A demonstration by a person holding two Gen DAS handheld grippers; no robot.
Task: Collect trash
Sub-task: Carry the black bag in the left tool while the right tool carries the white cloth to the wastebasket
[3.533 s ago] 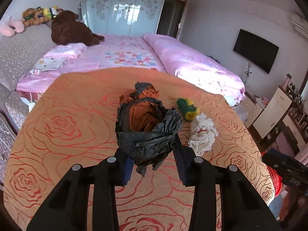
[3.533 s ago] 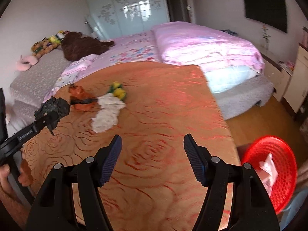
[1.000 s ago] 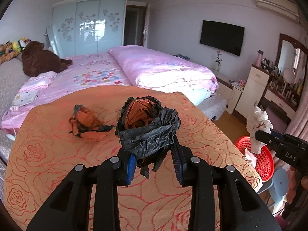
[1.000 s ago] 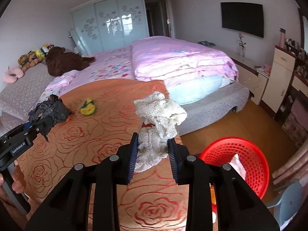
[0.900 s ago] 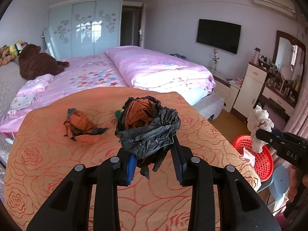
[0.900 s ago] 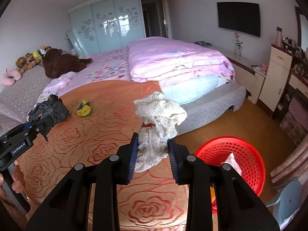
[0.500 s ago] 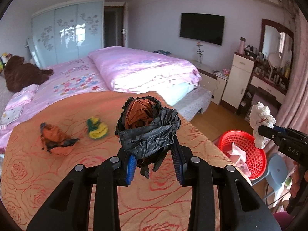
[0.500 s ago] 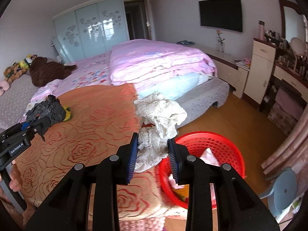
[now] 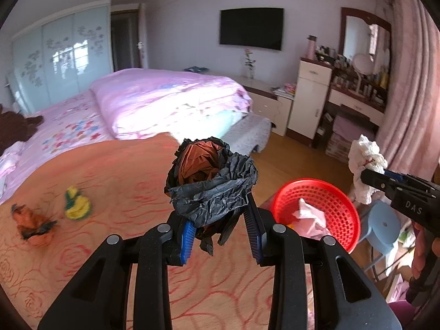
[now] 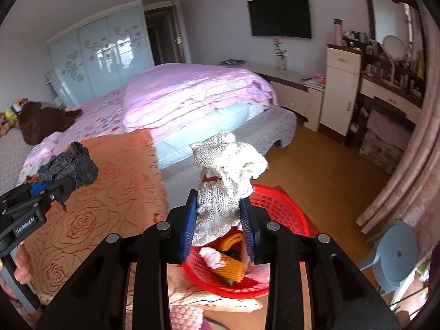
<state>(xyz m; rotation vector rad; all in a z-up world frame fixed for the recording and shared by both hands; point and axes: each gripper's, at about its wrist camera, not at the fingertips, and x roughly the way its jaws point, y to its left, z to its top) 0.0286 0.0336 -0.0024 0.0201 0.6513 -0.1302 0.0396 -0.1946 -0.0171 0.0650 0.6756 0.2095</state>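
Note:
My left gripper (image 9: 220, 233) is shut on a crumpled black bag with brown paper inside (image 9: 210, 184), held above the orange rose-patterned bedspread (image 9: 110, 192). It shows at the left of the right wrist view (image 10: 68, 169). My right gripper (image 10: 218, 225) is shut on a white mesh cloth (image 10: 228, 176), held over the red basket (image 10: 277, 206); the cloth also shows in the left wrist view (image 9: 365, 162). The red basket (image 9: 319, 192) on the floor holds pink tissue and yellow scraps. A yellow-green wad (image 9: 77, 203) and an orange-black wad (image 9: 30, 220) lie on the bedspread.
A pink bed (image 9: 170, 99) lies behind the bedspread. A blue stool (image 10: 396, 247) stands right of the basket. A dresser with a mirror (image 10: 385, 82) and pink curtains (image 10: 412, 165) line the right wall. Wooden floor (image 10: 330, 165) lies between the bed and the dresser.
Both grippers have swung right toward the basket, still holding their loads. The white cloth is now over the basket's near rim. The basket looks larger in both views.

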